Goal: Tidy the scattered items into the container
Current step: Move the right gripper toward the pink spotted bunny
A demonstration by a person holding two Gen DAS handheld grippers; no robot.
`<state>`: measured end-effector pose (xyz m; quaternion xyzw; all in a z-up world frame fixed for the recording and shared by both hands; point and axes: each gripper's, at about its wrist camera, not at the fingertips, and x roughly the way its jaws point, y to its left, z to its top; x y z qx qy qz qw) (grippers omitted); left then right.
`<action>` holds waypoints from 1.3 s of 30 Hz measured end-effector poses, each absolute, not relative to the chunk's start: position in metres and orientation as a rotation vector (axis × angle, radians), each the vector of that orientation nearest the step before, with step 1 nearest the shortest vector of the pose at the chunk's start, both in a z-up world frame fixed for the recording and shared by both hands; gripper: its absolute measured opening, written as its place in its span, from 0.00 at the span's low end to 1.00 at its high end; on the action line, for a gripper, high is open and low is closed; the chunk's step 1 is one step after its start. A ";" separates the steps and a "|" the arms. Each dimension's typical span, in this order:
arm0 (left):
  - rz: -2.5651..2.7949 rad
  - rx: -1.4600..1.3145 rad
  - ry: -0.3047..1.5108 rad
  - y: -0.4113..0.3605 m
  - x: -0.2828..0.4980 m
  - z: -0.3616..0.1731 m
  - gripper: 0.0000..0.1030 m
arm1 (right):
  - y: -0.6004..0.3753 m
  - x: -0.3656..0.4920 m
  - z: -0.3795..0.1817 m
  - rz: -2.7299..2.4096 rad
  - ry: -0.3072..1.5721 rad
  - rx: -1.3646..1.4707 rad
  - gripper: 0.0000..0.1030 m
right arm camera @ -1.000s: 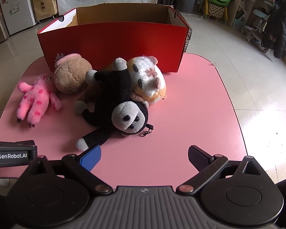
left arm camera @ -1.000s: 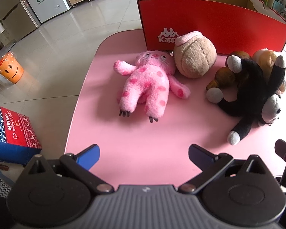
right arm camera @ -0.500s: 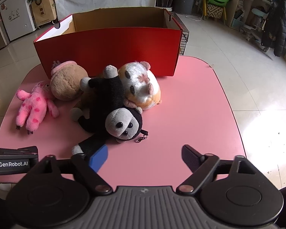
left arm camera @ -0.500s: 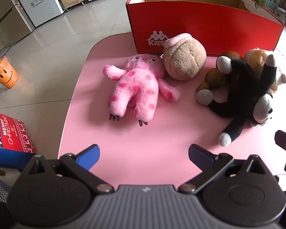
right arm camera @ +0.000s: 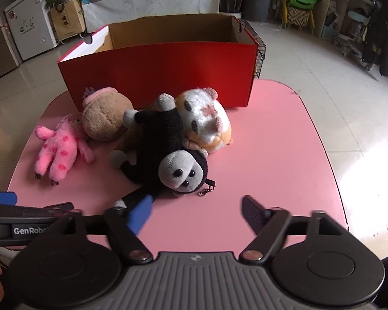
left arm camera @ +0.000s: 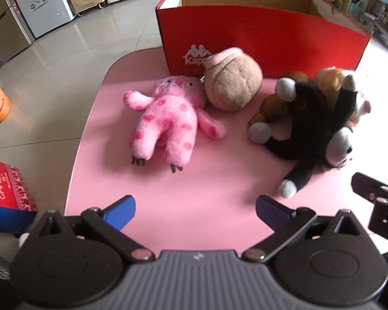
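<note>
Your right claw (right arm camera: pixel 195 213) stood with its jaws apart, having just been closing, and nothing lay between them but bare pink tabletop (right arm camera: pixel 271 155). Its blue finger (right arm camera: pixel 139 214) sat just beside the white-tipped limb of the black monkey toy (right arm camera: pixel 165 139), without a grip on it. Your left claw (left arm camera: pixel 194 208) was released too, jaws wide over the near part of the tabletop, empty.

Beyond the right claw, the monkey lay on its back, grey face toward you, a small metal clasp (right arm camera: pixel 207 191) on the tabletop beside its head. It sprawled across an orange-and-white plush (right arm camera: pixel 207 121), touching it. Left of those sat a round tan plush (right arm camera: pixel 103 118) with a pink band, touching the front wall of the red cardboard box (right arm camera: pixel 168 72). The pink spotted plush (left arm camera: pixel 168 124) lay face down beside the tan one, feet toward you.

The box stood open at the far edge of the tabletop, and no toy showed inside it. All four toys were on the tabletop in front of it.
</note>
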<state>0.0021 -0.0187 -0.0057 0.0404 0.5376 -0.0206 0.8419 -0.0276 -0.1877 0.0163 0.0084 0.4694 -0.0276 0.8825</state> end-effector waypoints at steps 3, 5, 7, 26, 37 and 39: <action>-0.058 0.078 1.128 -0.019 0.001 -0.005 0.84 | -0.185 -0.028 0.016 -0.042 0.975 0.009 0.45; -0.062 0.081 1.132 -0.020 0.000 -0.006 0.72 | -0.184 -0.028 0.015 -0.033 0.980 0.004 0.38; -0.068 0.081 1.132 -0.021 0.000 -0.006 0.55 | -0.183 -0.028 0.015 -0.022 0.985 0.007 0.21; -0.148 0.019 1.101 -0.018 -0.003 -0.002 0.27 | -0.191 -0.030 0.017 -0.010 0.967 0.022 0.06; -0.068 -0.076 1.069 0.005 0.006 0.008 1.00 | -0.225 -0.026 0.025 -0.030 0.967 0.210 0.44; -0.051 -0.115 1.063 0.015 0.012 0.013 1.00 | -0.223 -0.022 0.031 -0.007 0.961 0.213 0.44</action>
